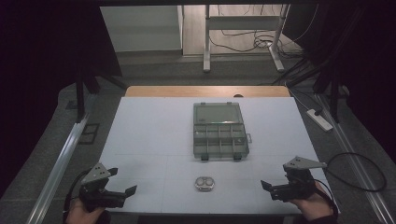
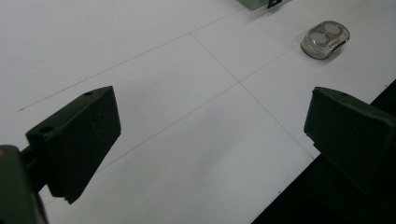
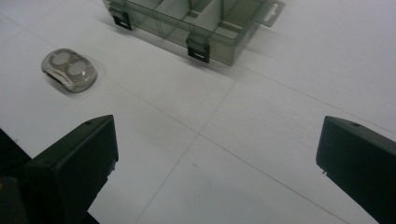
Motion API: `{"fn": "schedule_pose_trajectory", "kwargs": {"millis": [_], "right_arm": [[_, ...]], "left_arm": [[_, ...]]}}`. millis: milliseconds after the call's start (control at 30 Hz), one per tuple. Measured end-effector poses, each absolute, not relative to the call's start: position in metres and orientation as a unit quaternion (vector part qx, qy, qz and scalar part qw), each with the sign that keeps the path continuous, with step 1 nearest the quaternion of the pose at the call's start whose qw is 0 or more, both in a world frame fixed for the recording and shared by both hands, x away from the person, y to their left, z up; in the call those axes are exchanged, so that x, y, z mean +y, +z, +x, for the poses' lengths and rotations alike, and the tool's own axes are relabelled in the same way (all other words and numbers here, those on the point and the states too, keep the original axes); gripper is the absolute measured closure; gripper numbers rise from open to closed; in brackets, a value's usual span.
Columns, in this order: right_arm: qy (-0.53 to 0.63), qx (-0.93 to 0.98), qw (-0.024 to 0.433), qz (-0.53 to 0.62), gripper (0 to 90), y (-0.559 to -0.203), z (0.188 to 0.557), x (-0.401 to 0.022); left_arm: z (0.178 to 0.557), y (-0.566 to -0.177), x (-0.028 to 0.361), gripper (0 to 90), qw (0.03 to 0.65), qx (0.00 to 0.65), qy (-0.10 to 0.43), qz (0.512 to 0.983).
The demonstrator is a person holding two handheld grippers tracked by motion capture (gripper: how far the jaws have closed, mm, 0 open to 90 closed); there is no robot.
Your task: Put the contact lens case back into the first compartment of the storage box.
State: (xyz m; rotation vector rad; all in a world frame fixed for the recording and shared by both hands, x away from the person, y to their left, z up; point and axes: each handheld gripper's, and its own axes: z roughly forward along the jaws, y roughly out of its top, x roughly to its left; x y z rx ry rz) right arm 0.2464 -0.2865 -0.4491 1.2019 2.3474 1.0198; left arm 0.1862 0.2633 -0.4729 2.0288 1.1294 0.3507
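A translucent grey compartment box (image 1: 219, 140) lies with its lid (image 1: 218, 113) folded back, in the middle of the white table (image 1: 149, 130). A small clear oval case (image 1: 204, 183) with two round pockets sits in front of it, near the front edge. My left gripper (image 1: 123, 180) is held at the front left corner, open, with nothing between its jaws. My right gripper (image 1: 275, 177) hovers at the front right, open too and holding nothing. The oval case (image 2: 325, 38) shows far right of the left gripper (image 2: 210, 126). The right gripper (image 3: 217, 154) faces the box (image 3: 201, 23) and the oval case (image 3: 70, 70).
Behind the white sheet a wooden strip (image 1: 205, 91) marks the table's far edge. A power strip (image 1: 319, 119) and cables (image 1: 359, 172) lie on the floor at the right. Desk legs (image 1: 206, 42) stand farther back. A metal rail (image 1: 60, 163) runs along the left.
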Motion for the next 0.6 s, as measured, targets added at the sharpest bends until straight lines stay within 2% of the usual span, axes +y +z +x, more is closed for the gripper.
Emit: {"fn": "schedule_pose_trajectory", "kwargs": {"millis": [600], "right_arm": [[0.373,0.836,0.113,0.386,0.0,-0.451,0.259,-0.272]], "left_arm": [[0.187,-0.473,0.264,3.7,0.386,0.444,0.137,0.797]]}}
